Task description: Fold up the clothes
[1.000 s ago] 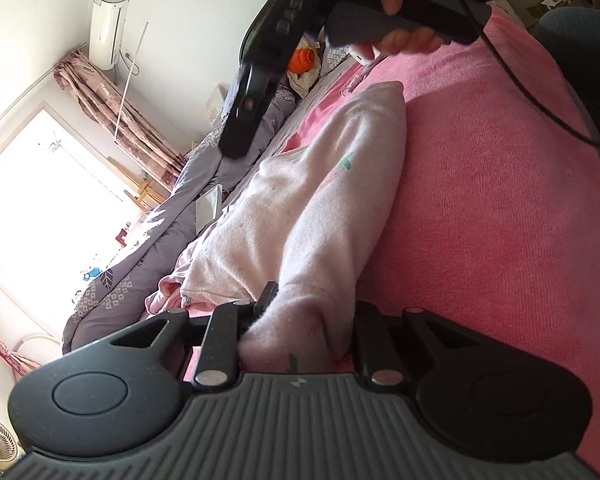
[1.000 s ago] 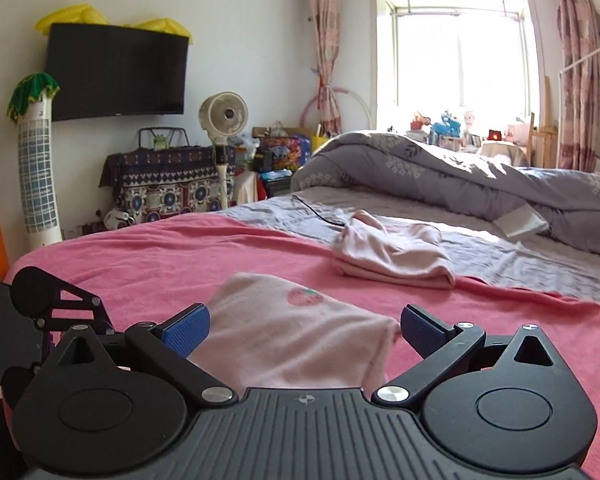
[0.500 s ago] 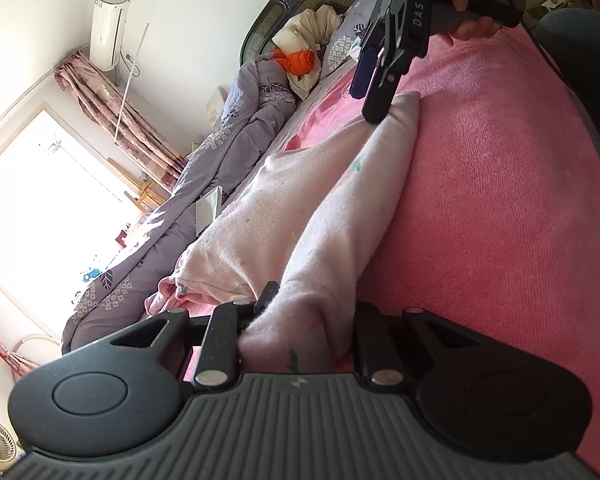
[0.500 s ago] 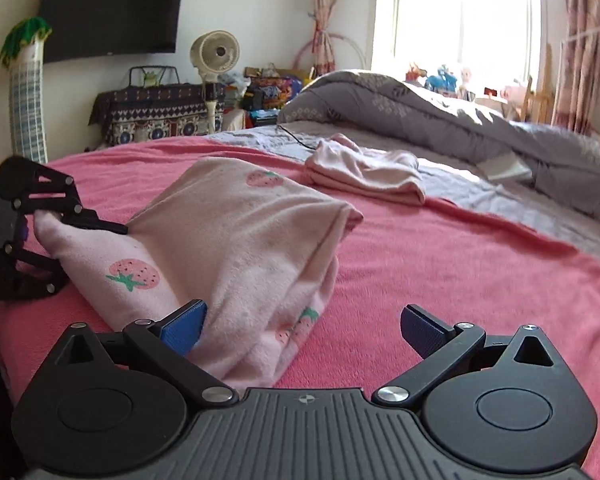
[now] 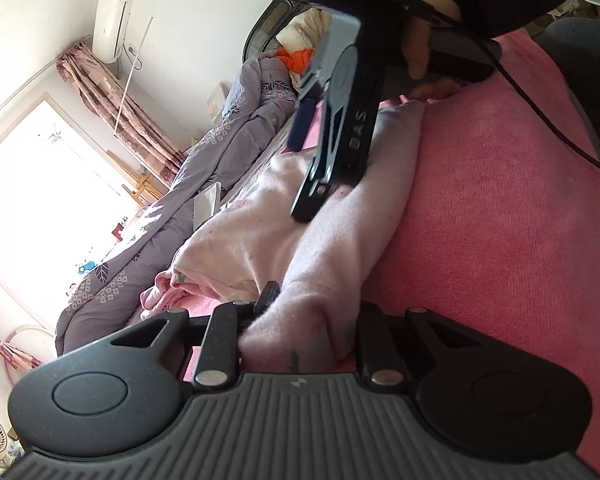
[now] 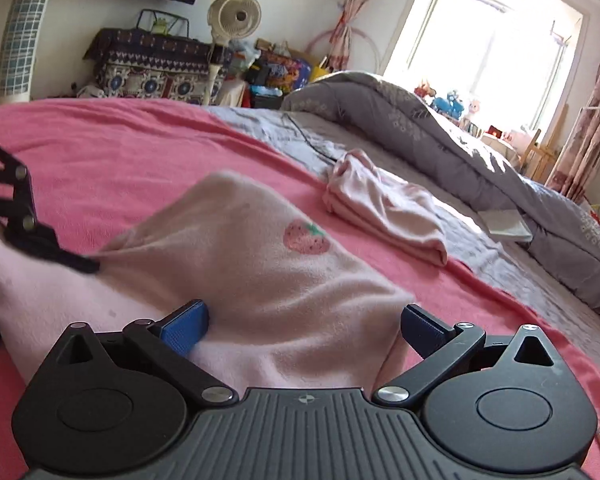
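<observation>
Pink blanket (image 6: 100, 140) bore a half-folded strawberry garment (image 6: 260, 280); left gripper (image 5: 300, 336) pinched its end, right gripper (image 6: 304, 320) spread above; folding seemed unfinished.

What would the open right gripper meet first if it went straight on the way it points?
Most likely the pink garment, already lying between the right gripper fingers; depth is hard to judge.

The only lettering I can read is "DAS", printed in pale capitals along the black finger arm of my right gripper (image 5: 300, 176) as the left wrist camera sees it, while a sleeve's edge at the top right shows letters too small to read.
</observation>
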A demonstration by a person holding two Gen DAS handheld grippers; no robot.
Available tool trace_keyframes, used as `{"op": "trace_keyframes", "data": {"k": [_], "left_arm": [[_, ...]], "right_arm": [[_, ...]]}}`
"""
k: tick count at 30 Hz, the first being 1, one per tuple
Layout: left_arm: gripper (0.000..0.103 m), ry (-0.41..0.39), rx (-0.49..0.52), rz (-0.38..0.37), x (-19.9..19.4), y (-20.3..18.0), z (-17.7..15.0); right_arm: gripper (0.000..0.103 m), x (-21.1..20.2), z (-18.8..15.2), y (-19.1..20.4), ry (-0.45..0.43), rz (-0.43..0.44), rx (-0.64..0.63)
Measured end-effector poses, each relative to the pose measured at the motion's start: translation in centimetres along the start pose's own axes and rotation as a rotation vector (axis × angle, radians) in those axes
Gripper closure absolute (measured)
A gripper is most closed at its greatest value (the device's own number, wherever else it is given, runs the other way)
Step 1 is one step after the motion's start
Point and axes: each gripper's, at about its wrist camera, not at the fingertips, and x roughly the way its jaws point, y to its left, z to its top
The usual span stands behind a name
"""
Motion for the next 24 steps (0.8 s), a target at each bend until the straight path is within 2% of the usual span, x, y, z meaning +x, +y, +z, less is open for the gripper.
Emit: {"op": "trace_keyframes", "data": {"k": [3,6,8,11,12,15,17,18,20,21,22,23,24], "left_arm": [[0.081,-0.002,-0.001,0.000,-0.3,-0.1,0.0],[0.081,-0.003,-0.001,0.001,-0.5,-0.2,-0.1],[0.080,-0.003,-0.005,0.000,-0.7,-0.3,-0.1],[0.080,-0.002,-0.013,-0.007,-1.3,-0.2,-0.2],[0.080,-0.002,-0.012,-0.006,-1.3,-0.3,-0.3],[0.080,-0.002,-0.013,-0.004,-1.4,-0.3,-0.3],[0.079,-0.002,-0.017,-0.005,-1.5,-0.3,-0.3],[0.078,-0.001,-0.021,-0.006,-1.5,-0.3,-0.3],[0.073,0.000,-0.035,-0.006,-1.5,-0.1,-0.4],[0.071,0.003,-0.047,-0.003,-1.5,0.1,-0.4],[0.065,0.007,-0.061,-0.003,-1.4,0.3,-0.4],[0.061,0.012,-0.080,-0.008,-1.4,0.6,-0.5],[0.060,0.016,-0.093,-0.009,-1.3,0.9,-0.5]], "right_arm": [[0.000,-1.9,-2.9,-4.1,0.014,0.093,0.189],[0.000,-3.8,-5.3,-7.1,0.021,0.145,0.302],[0.000,-5.0,-5.9,-8.2,0.025,0.149,0.348],[0.000,-6.4,-3.8,-7.6,-0.025,0.024,0.301],[0.000,-6.7,-3.0,-7.1,-0.055,0.012,0.282],[0.000,-7.0,1.0,-5.3,-0.172,0.092,0.223],[0.000,-5.9,3.5,-3.5,-0.204,0.140,0.172],[0.000,-5.2,4.1,-2.6,-0.202,0.149,0.148],[0.000,-2.3,4.8,-0.7,-0.139,0.126,0.079],[0.000,-0.9,4.5,-0.1,-0.096,0.103,0.057],[0.000,1.1,3.6,0.7,-0.004,0.063,0.042],[0.000,2.5,2.3,0.8,0.052,0.057,0.056],[0.000,2.5,1.1,-0.1,0.027,0.092,0.127]]}}
